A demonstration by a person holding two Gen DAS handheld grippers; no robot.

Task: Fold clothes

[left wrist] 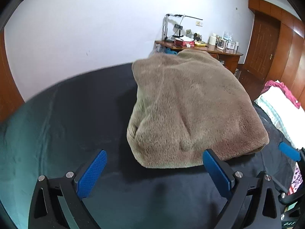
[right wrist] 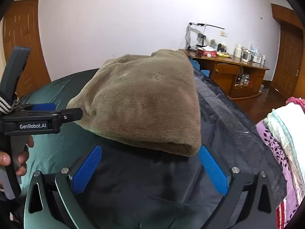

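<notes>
The brown fleece garment (left wrist: 190,110) sat bundled in a thick, puffy fold on the dark bed cover (left wrist: 85,114), and both tools were free of it. The left gripper (left wrist: 154,171) had its fingers (left wrist: 91,173) spread wide and empty, the bundle's near edge lying just beyond and between the blue pads, a touch toward the right one. The right gripper (right wrist: 150,169) was likewise wide open, holding nothing, with the folded corner of the garment just ahead of its right finger (right wrist: 213,171).

The risk, as I judged it: that plush fleece looked springy, so the top layer could slide or puff open if a pad nudged it carelessly. A shallow pinch might catch only one layer and drag the fold apart. The slick cover beneath could also bunch up into the grasp. The pile of bedding (right wrist: 286,126) to the right lay near, well placed to snag a swinging corner.
</notes>
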